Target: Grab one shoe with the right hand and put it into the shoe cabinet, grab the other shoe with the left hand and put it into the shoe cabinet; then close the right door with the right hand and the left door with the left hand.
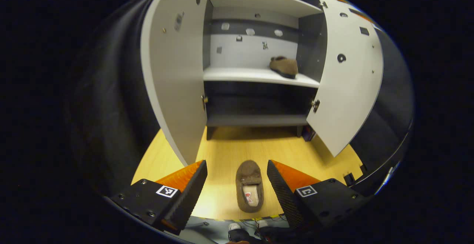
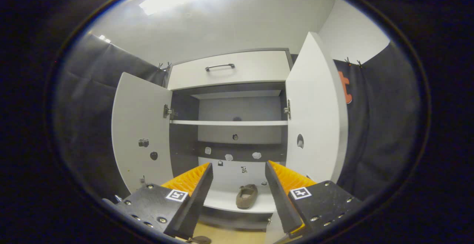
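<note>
Status of the task, judged from the layout: one brown suede slipper [image 1: 284,66] already rests on the lower white shelf [image 1: 255,75] of the white two-door shoe cabinet [image 2: 229,70], toward the cabinet's right side wall, so the step in hand is the left-hand pickup of the second shoe. That second brown slipper with a pale printed insole [image 1: 249,186] lies on the yellow wooden floor [image 1: 229,147] in front of the cabinet, toe toward the cabinet, heel opening toward the camera.

The left gripper [image 1: 237,188] is released, jaws spread wide, one finger on each side of the floor slipper and apart from it; nothing is held. The right gripper [image 2: 239,196] is likewise released and empty, aimed at the cabinet interior with the shelved slipper seen between its fingers, farther off.

Both doors stand open: the left white door [image 1: 174,73] and the right white door [image 1: 348,73] swing out from the cabinet front, leaving a clear approach to the shelf.

Recommendation: lower the left gripper straight down so the fingers straddle the slipper's midsection, then close across the side walls of the upper, not on the soft heel rim, which would likely fold. Soft suede will probably sag, so a firm, centred pinch is advised. Carry it between the doors and set it on the shelf left of the first slipper, clear of the left door's hinge [image 1: 204,99].
</note>
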